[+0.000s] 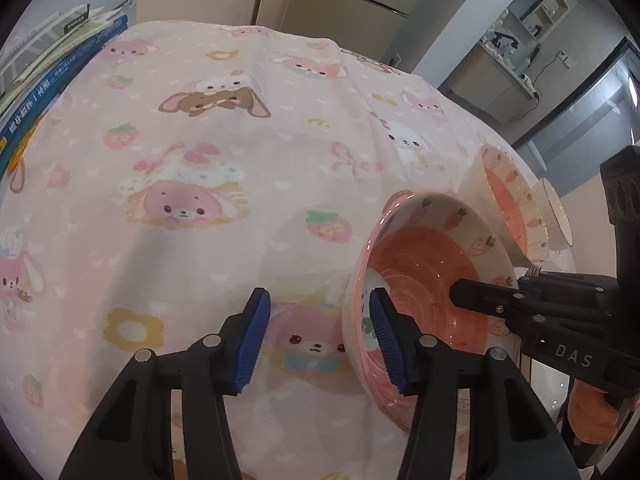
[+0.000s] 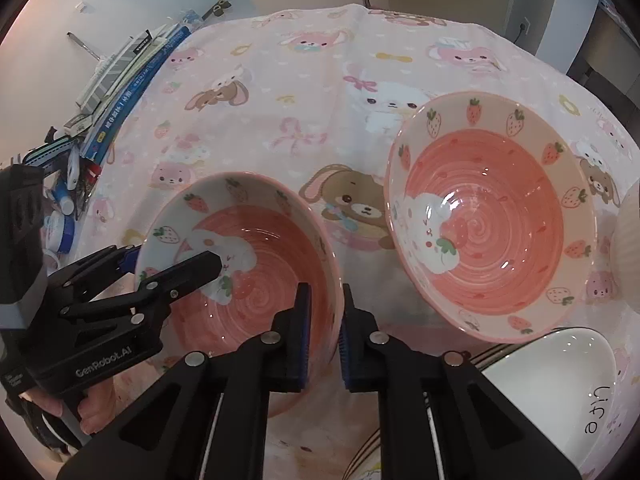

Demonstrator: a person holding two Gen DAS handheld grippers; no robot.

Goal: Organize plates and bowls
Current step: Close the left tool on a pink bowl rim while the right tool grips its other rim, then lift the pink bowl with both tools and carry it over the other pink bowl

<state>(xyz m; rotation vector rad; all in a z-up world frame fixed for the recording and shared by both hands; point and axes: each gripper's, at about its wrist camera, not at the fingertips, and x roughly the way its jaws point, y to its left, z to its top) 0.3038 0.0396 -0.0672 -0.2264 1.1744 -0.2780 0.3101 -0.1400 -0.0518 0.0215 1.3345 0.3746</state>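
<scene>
A pink strawberry-print bowl (image 1: 420, 280) (image 2: 260, 280) stands on the pink cartoon tablecloth (image 1: 200, 200). My right gripper (image 2: 326, 328) (image 1: 496, 286) is shut on its near rim, one finger inside and one outside. My left gripper (image 1: 320, 340) (image 2: 172, 260) straddles the opposite rim. One of its fingers is inside the bowl, and the jaws stand apart with the outer pad clear of the wall. A second matching bowl (image 2: 492, 220) (image 1: 508, 208) sits just beyond, tilted. A white bowl (image 2: 552, 380) lies at the lower right of the right wrist view.
A stack of books (image 1: 60, 64) (image 2: 132, 68) lines the table's far left edge, with small clutter (image 2: 64, 208) beside it. A ribbed white bowl (image 1: 556, 216) stands behind the second pink bowl, near the table's right edge. A hand (image 2: 96, 408) holds the left gripper.
</scene>
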